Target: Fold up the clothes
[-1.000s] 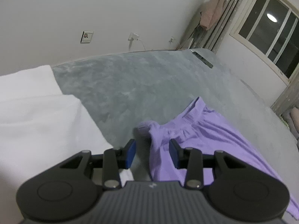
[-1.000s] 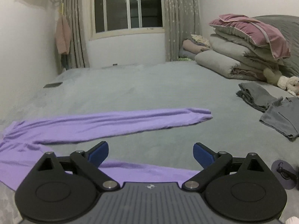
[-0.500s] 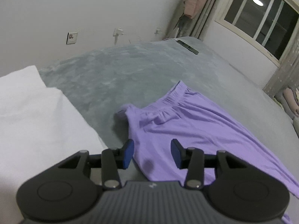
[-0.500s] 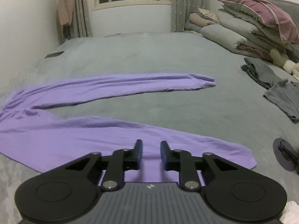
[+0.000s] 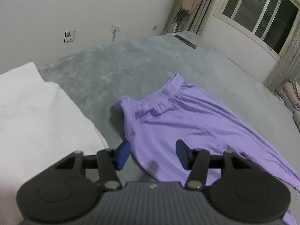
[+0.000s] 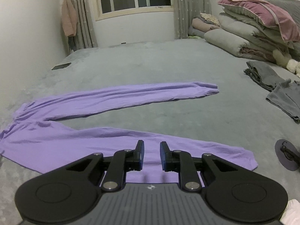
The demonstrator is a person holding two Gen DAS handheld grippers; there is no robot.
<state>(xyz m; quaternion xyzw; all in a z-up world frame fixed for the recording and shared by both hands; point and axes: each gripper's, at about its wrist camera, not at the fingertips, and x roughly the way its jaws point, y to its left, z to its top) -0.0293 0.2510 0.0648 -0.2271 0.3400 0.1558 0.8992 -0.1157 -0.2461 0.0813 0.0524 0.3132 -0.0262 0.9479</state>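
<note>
purple trousers (image 5: 180,120) spread flat on grey bed cover (image 5: 116,71), waistband end beside white pillow (image 5: 37,116) | left gripper (image 5: 152,154) over hip edge, fingers parted, grasping nothing | right view: right gripper (image 6: 151,153) above near trouser leg (image 6: 187,146), fingers narrowly apart, nothing pinched; folded grey garments (image 6: 277,91) well apart.

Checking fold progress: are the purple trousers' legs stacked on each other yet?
No, the purple trousers lie with both legs spread apart, bare grey bed showing between them.
</note>
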